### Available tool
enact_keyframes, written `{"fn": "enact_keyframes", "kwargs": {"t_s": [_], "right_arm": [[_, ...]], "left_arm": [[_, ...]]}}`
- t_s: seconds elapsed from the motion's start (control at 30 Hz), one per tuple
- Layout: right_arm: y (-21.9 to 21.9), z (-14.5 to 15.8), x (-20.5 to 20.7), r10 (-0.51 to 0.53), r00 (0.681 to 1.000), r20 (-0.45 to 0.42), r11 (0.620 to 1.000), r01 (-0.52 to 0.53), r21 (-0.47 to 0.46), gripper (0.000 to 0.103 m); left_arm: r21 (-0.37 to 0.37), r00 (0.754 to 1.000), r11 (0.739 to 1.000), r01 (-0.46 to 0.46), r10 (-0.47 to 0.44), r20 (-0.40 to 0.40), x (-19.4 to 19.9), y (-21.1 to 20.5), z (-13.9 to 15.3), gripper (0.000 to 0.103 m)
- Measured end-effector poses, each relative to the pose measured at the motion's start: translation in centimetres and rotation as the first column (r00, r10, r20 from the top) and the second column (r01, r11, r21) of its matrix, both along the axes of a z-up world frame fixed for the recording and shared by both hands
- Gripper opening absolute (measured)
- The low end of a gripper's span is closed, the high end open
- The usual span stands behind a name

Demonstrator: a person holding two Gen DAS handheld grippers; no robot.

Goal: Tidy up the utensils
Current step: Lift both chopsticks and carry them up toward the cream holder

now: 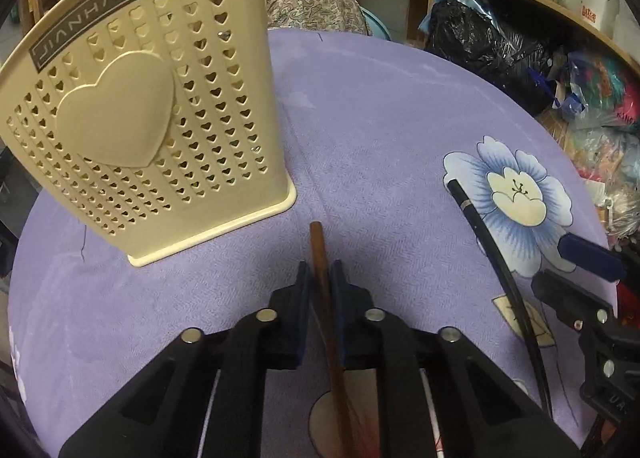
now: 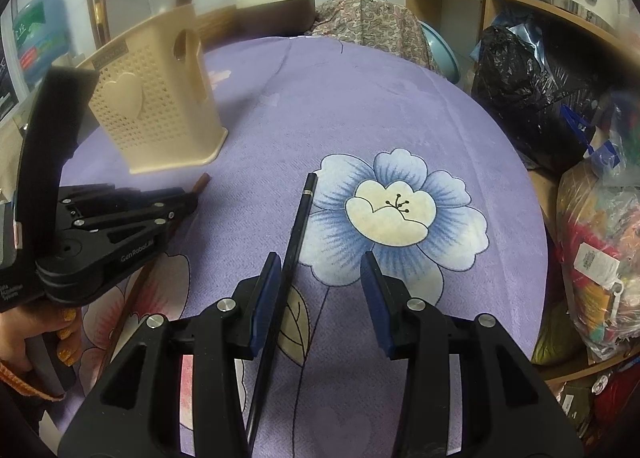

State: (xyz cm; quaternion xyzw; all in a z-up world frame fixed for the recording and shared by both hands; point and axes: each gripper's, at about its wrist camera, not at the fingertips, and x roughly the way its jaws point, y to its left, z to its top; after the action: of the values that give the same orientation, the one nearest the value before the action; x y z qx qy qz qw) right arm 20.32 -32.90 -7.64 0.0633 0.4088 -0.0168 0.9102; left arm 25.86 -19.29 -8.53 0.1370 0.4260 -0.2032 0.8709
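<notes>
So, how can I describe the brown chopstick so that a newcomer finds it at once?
Start at the beige holder with heart-shaped holes, standing on the purple cloth. Just in front of its base lies the brown chopstick, clamped between the shut jaws of the left gripper. The only other stick, the black chopstick, lies beside the blue flower, between the open jaws of the right gripper.

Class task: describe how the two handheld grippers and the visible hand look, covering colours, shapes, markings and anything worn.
Both the left gripper and the right gripper are black angular plastic frames with silver rivets and dark blue pads. The left one carries white lettering on its side. The hand wears glittery yellow nail polish and an orange cuff.
</notes>
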Motion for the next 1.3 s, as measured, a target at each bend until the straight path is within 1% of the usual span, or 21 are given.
{"fn": "enact_keyframes", "kwargs": {"t_s": [0.1, 0.17, 0.23, 0.33, 0.43, 0.5, 0.6, 0.7, 0.77, 0.8, 0.83, 0.87, 0.9, 0.93, 0.97, 1.03, 1.1, 1.3], "right_arm": [[0.4, 0.1, 0.7, 0.018, 1.000, -0.004, 1.000, -0.018, 0.008, 0.042], [0.9, 0.2, 1.4, 0.035, 0.999, -0.013, 0.999, -0.034, 0.018, 0.046], [1.3, 0.1, 2.1, 0.036, 0.999, -0.024, 0.999, -0.035, 0.017, 0.052], [1.8, -0.2, 3.2, 0.032, 0.998, -0.052, 0.999, -0.032, -0.010, 0.053], [1.9, -0.8, 4.0, 0.030, 0.997, -0.076, 1.000, -0.030, -0.001, 0.053], [1.9, -1.3, 4.6, 0.019, 0.996, -0.092, 1.000, -0.020, -0.011, 0.053], [2.1, -1.6, 5.0, 0.010, 0.996, -0.087, 0.999, -0.013, -0.036, 0.053], [2.4, -1.7, 5.6, 0.010, 0.996, -0.089, 0.998, -0.015, -0.053, 0.052], [2.7, -1.7, 6.1, 0.006, 0.996, -0.084, 0.997, -0.012, -0.075, 0.049], [2.8, -1.7, 6.3, 0.008, 0.997, -0.080, 0.997, -0.015, -0.079, 0.044], [2.8, -1.7, 6.5, 0.009, 0.997, -0.076, 0.997, -0.015, -0.079, 0.038], [2.9, -1.7, 6.7, 0.009, 0.997, -0.072, 0.997, -0.015, -0.082, 0.033], [3.0, -1.6, 7.0, 0.013, 0.997, -0.070, 0.996, -0.019, -0.082, 0.023], [3.1, -1.6, 7.1, 0.018, 0.997, -0.070, 0.996, -0.024, -0.082, 0.017], [3.3, -1.6, 7.3, 0.024, 0.997, -0.070, 0.996, -0.030, -0.083, 0.015], [3.7, -1.5, 7.5, 0.031, 0.997, -0.068, 0.995, -0.037, -0.094, 0.009], [3.9, -1.5, 7.5, 0.036, 0.997, -0.067, 0.994, -0.042, -0.096, 0.009], [4.0, -1.5, 7.0, 0.045, 0.997, -0.062, 0.997, -0.049, -0.067, 0.009]], "left_arm": [[-0.002, 1.000, 1.000, -0.012, 0.012, -0.011, -0.2, 1.1, 0.0, 0.010], [-0.015, 0.999, 1.000, -0.027, 0.027, -0.024, -0.3, 2.3, 0.1, 0.010], [-0.023, 0.999, 0.999, -0.046, 0.045, -0.029, -0.4, 3.4, 0.0, 0.010], [-0.028, 0.997, 0.997, -0.066, 0.065, -0.035, -0.4, 4.4, 0.0, 0.010], [-0.029, 0.996, 0.996, -0.079, 0.078, -0.036, -0.4, 4.8, 0.1, 0.010], [-0.017, 0.997, 0.997, -0.079, 0.078, -0.030, -0.5, 4.6, 0.1, 0.010], [-0.002, 0.997, 0.997, -0.073, 0.073, -0.017, -0.5, 4.2, 0.1, 0.012], [-0.008, 0.997, 0.997, -0.078, 0.078, -0.017, -0.2, 4.2, 0.1, 0.015], [-0.008, 0.997, 0.997, -0.079, 0.079, -0.015, -0.1, 4.2, 0.1, 0.015], [-0.007, 0.997, 0.997, -0.080, 0.080, -0.013, 0.0, 4.1, 0.1, 0.015], [-0.008, 0.997, 0.997, -0.081, 0.081, -0.012, 0.0, 4.1, 0.1, 0.015], [-0.009, 0.997, 0.997, -0.081, 0.081, -0.013, 0.1, 4.1, 0.1, 0.015], [-0.012, 0.997, 0.997, -0.079, 0.079, -0.013, 0.2, 4.0, 0.1, 0.015], [-0.013, 0.997, 0.997, -0.076, 0.076, -0.012, 0.3, 3.9, 0.1, 0.014], [-0.015, 0.997, 0.997, -0.073, 0.073, -0.009, 0.6, 3.4, 0.1, 0.013], [-0.017, 0.997, 0.997, -0.075, 0.075, -0.007, 0.6, 3.6, 0.1, 0.010], [-0.026, 0.997, 0.997, -0.076, 0.076, -0.009, 0.5, 4.0, 0.1, 0.010], [-0.036, 0.997, 0.997, -0.072, 0.072, -0.006, 0.4, 4.2, 0.1, 0.009]]}}
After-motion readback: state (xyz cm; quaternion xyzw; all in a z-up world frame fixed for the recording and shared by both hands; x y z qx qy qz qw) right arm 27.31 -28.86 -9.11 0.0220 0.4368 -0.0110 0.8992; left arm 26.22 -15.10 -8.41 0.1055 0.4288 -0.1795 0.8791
